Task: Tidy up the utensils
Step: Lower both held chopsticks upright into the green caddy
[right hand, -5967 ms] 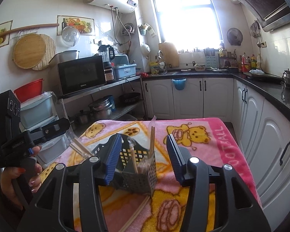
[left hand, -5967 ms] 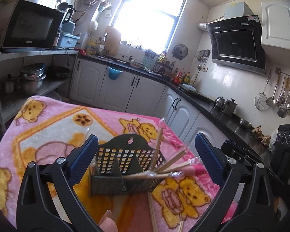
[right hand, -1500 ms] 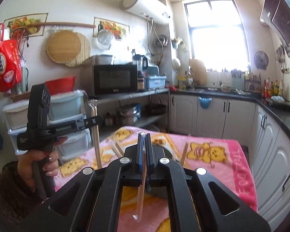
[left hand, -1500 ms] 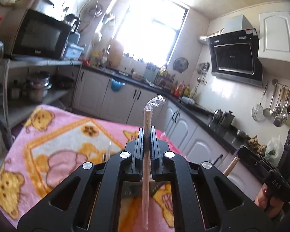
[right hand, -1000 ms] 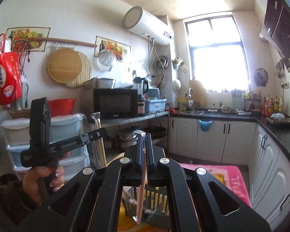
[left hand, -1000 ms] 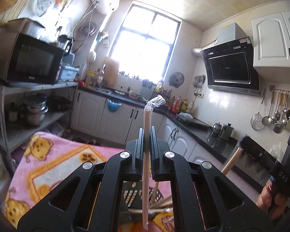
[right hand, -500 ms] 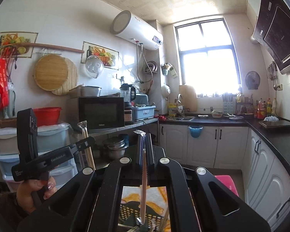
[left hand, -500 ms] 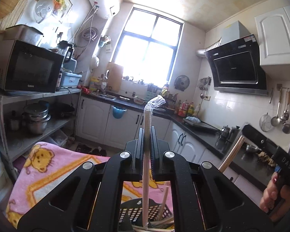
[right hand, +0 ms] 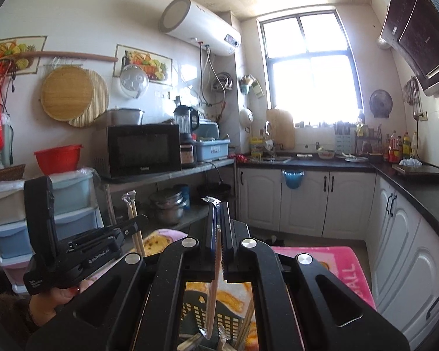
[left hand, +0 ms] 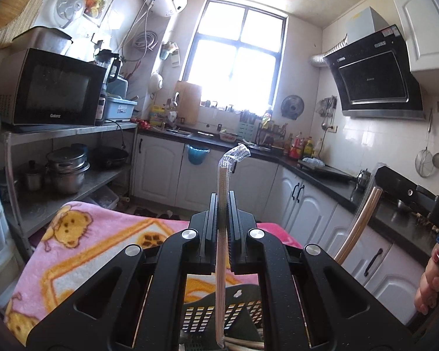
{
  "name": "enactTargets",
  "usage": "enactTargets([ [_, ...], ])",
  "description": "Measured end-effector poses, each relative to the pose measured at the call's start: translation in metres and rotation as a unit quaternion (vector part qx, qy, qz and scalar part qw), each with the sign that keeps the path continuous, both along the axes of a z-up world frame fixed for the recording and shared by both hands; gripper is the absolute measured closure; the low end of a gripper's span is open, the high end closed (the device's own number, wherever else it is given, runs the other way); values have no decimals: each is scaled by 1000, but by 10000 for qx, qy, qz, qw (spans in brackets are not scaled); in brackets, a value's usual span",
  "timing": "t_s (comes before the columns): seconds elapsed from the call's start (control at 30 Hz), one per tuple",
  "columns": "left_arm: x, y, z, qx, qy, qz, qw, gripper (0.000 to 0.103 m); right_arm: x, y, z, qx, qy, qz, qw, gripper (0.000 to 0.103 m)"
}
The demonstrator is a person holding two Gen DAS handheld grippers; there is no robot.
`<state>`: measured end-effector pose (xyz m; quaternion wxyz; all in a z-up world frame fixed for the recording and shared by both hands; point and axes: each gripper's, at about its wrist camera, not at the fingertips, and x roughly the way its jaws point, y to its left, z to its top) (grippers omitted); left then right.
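Both tongs clamped: left gripper [left hand: 221, 204] pinching 1 wrapped chopstick pair [left hand: 221, 266] upright, right gripper [right hand: 218, 215] pinching another wrapped chopstick [right hand: 213, 295], tip hanging low-center of frame. Black perforated holder [left hand: 240, 310] at bottom center of both views, on pink blanket [left hand: 82, 242]; more sticks lying across its mouth at bottom edge. Probably lowering for insertion. Advice: keep sticks vertical, line tips over an open compartment clear of the crossed sticks, descend slowly, release only once tips are well inside. Stagger the 2 hands to avoid clashing over the basket.
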<state>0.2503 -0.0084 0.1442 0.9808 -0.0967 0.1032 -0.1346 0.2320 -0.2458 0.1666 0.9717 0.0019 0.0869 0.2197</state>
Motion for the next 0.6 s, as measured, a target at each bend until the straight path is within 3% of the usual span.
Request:
enactTargets([
  [0.6, 15, -13, -51, 239, 387, -51, 9990, 100, 18, 13, -54, -280, 738, -7, 9969, 100],
])
